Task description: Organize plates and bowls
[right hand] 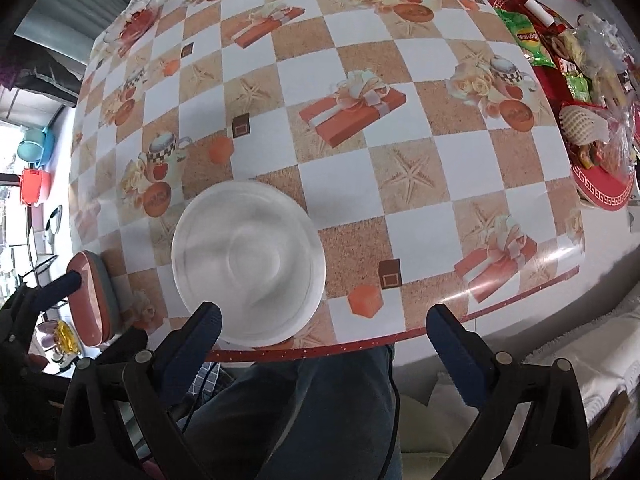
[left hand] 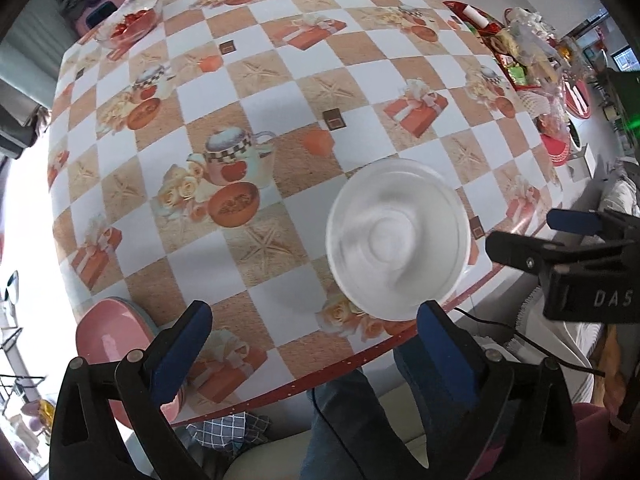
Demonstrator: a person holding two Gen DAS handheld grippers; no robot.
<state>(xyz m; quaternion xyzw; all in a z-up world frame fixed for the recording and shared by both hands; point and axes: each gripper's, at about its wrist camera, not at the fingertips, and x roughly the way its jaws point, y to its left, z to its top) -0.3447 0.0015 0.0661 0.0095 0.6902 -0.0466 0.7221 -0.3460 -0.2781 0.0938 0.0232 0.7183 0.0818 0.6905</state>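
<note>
Tablecloth [left hand: 280, 80] in a checked print of gift boxes and teapots covers the whole table, the largest thing under both tools. Well ahead of the right gripper [right hand: 326, 344], off to its right, a red tray [right hand: 600, 188] piled with snack packets sits at the table's edge. Just ahead of that gripper's left finger stands the white bowl [right hand: 248, 264], upright near the table's front edge, apart from both pads; it looks like more than one bowl nested, though blur makes that uncertain. The pink plates [left hand: 116, 344] lie just beside the left gripper [left hand: 316, 332], behind its left finger at the table's corner, a grey-green rim showing beneath the top one. Far ahead of the left gripper, a glass bowl [left hand: 132, 20] with red contents sits at the far corner.

Both grippers stand wide and empty, pointing down at the table. By the look of it, the bowl is set down and released. The next move calls for choosing another piece, likely the plates, then lowering open jaws astride a rim.
</note>
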